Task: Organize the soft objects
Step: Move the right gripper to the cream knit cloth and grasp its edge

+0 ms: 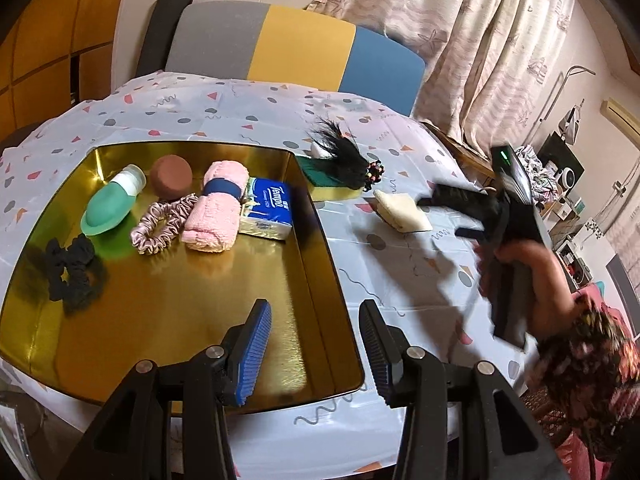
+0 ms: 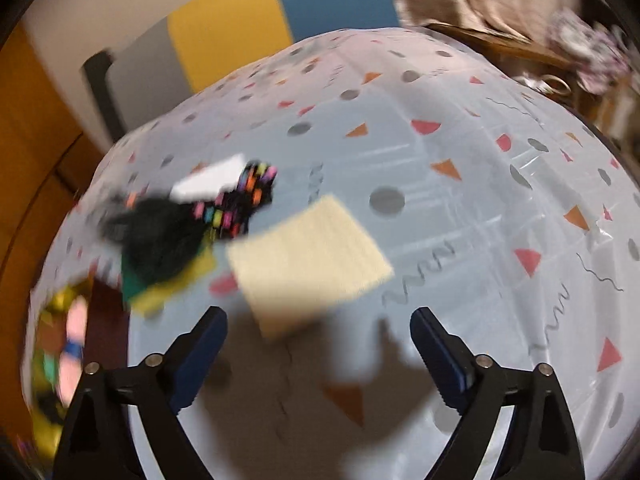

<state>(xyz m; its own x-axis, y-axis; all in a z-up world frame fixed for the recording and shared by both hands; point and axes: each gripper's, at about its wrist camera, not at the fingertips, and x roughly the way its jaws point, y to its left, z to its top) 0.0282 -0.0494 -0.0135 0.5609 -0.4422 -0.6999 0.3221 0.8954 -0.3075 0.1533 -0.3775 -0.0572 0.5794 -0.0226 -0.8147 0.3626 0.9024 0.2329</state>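
The left gripper (image 1: 316, 348) is hovering over the near right corner of the gold tray (image 1: 320, 240), its jaws standing apart with nothing between them. Inside the tray, a black scrunchie (image 1: 74, 270) is lying nearest on the left. Further in, a pink scrunchie (image 1: 162, 224) is touching a rolled pink towel (image 1: 216, 208), and a blue tissue pack (image 1: 268, 212) is sitting just beside the towel. A green bottle (image 1: 110, 204) and a brown ball (image 1: 172, 176) are resting toward the back of the tray.

The right gripper (image 2: 318, 354) is hanging above the patterned tablecloth (image 2: 460, 208), its jaws spread wide and holding nothing. Just ahead of it, a cream cloth (image 2: 308, 260) is lying flat on the tablecloth, outside the tray. Beyond the cloth, a green and yellow sponge (image 2: 168, 284) is sitting with a black tuft (image 2: 160, 236) on top, and a beaded hair tie (image 2: 244, 200) is lying just beside them. The right wrist view is blurring, so finer detail there cannot be told. At the far side of the table, a chair (image 1: 300, 48) is standing.
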